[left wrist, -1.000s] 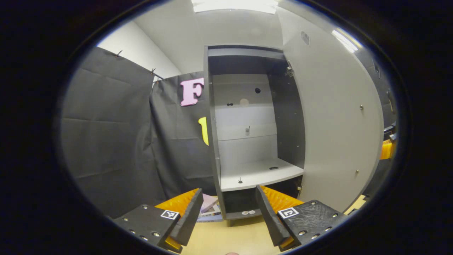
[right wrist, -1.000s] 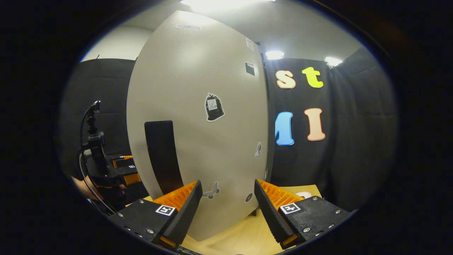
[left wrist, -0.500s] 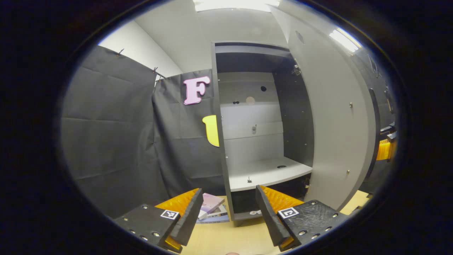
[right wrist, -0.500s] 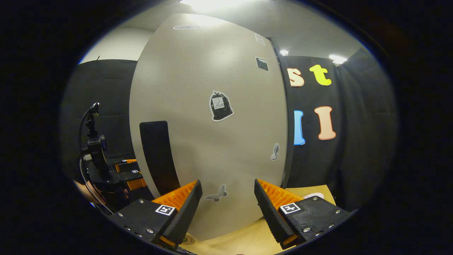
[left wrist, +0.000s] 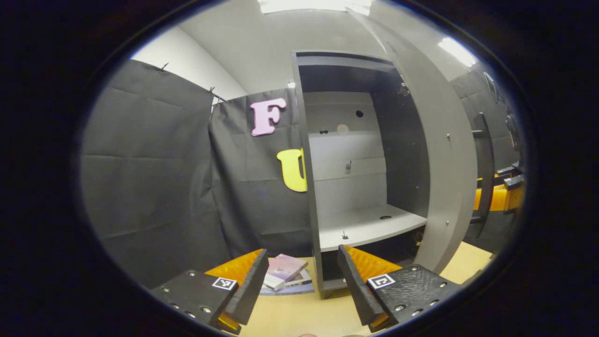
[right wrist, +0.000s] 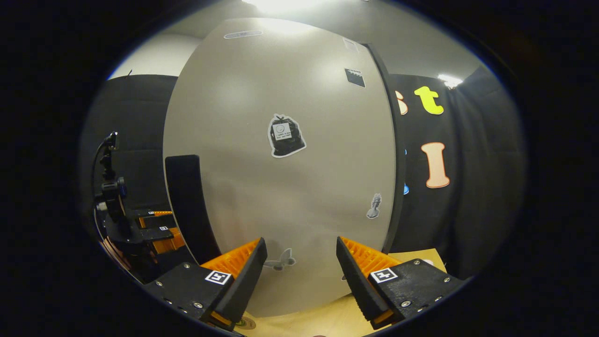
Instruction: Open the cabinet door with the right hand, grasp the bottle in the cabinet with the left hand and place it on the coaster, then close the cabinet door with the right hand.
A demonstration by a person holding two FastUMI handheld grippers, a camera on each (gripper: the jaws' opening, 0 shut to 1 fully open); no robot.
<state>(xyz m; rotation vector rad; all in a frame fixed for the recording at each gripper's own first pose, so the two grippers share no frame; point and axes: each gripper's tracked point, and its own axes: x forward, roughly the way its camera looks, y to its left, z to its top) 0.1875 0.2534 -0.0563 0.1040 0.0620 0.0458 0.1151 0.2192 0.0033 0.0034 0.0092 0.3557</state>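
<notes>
Books (left wrist: pixel 285 274) lie on the table (left wrist: pixel 290 318) at the left of the left gripper view, just beside the foot of the cabinet (left wrist: pixel 306 187). The left gripper (left wrist: pixel 302 252) hangs in front of them with its fingers spread wide, holding nothing. Further right the cabinet stands open and its pale shelf (left wrist: pixel 369 227) carries only a few small dark marks; where the bottle stands we cannot tell. Right of that the door (left wrist: pixel 449 164) is swung out, nearly edge-on to us, with its long black handle (left wrist: pixel 482 173) on the outer side and the right gripper (left wrist: pixel 498 197) just beyond it.

In the right gripper view that handle sits at the left of the door's broad grey face, and the right gripper's fingers are wide apart near the face, gripping nothing. A small round disc (right wrist: pixel 244 322), perhaps the coaster, peeks out low on the table.

We judge the door a stiff, smooth, hinged panel that swings lightly. Its flat face offers nothing to pinch, so we would push it flat or take the handle.
</notes>
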